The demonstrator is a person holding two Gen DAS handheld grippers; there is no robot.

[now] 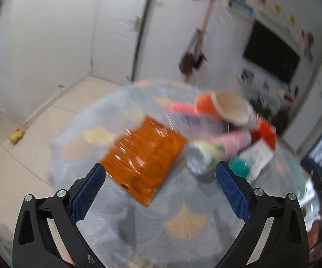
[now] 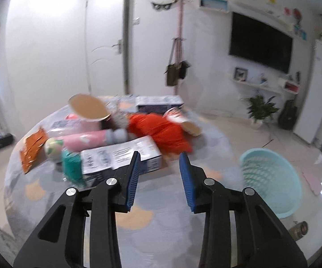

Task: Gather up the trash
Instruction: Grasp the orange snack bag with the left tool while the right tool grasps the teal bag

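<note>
Trash lies on a round table with a patterned cloth. An orange foil wrapper lies just ahead of my open, empty left gripper; it also shows in the right wrist view. Behind it are a paper cup, a pink tube and a white box. My right gripper is open and empty, near the white box and a crumpled red bag. A teal basket stands on the floor to the right.
A teal bottle cap lies left of the box. A second box and a tipped cup sit at the table's far side. A yellow scrap lies on the floor. A potted plant stands by the wall.
</note>
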